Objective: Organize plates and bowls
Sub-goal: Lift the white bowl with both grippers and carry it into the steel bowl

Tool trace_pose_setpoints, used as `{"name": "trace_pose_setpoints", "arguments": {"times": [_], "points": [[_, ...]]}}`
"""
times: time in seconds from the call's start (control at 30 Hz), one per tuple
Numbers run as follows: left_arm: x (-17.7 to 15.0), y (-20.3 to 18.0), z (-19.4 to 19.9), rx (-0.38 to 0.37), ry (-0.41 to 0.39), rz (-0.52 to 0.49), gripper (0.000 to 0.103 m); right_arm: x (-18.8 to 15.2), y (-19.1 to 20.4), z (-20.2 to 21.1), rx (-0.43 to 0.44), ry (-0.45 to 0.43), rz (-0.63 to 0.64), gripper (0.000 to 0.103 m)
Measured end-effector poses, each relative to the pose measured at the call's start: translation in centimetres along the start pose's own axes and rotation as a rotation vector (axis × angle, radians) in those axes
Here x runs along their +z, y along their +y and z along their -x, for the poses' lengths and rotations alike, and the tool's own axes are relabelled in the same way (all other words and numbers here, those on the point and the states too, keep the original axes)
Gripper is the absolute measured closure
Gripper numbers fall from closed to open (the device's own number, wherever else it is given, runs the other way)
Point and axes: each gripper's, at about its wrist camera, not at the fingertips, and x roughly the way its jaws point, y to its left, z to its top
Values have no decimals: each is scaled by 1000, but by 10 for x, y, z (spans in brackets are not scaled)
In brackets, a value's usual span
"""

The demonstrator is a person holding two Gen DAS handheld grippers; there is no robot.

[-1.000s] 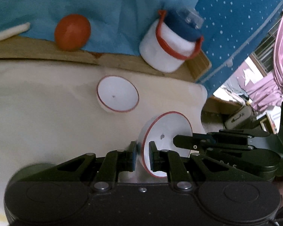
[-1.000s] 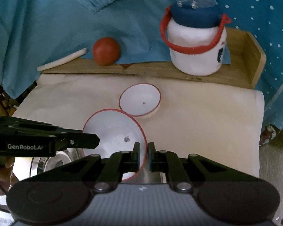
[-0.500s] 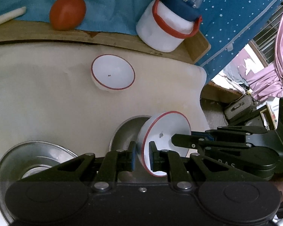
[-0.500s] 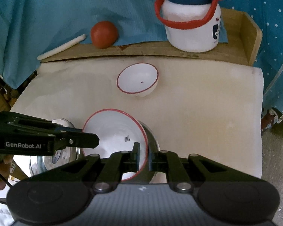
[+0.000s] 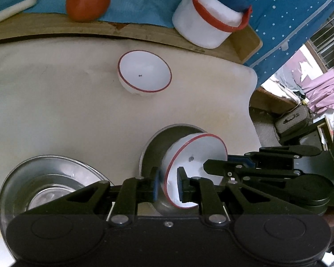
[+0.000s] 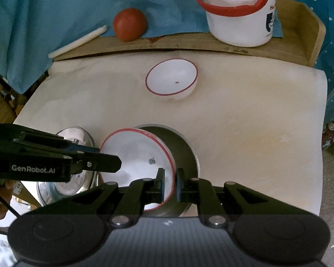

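Two grippers grasp one white, red-rimmed ceramic bowl [image 5: 196, 155] by opposite sides of its rim. The left gripper [image 5: 168, 184] has the near rim between its pads. The right gripper [image 6: 169, 182] clamps the opposite rim. Both sets of jaws have just been opening slightly, with the rim between the pads. The bowl is tilted steeply on edge, its lower part inside a round stainless-steel bowl [image 5: 158, 146] on the cream-covered table [image 5: 55, 100]. Just beside, to the left, is a wide-rimmed steel dish [image 5: 44, 171]. Well apart, farther back, a second white red-rimmed bowl [image 5: 144, 74] sits upright.
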Motion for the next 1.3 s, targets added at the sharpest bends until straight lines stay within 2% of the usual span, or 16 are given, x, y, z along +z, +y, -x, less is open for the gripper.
{"name": "trace_pose_setpoints", "arguments": {"times": [0.77,1.3], "points": [[7,3,-13,10,54,11,85,3,-1,-12,14,52,-11,87],[10,5,-17,-1,68,11,83,4,0,-15,17,62,-14,79]]}}
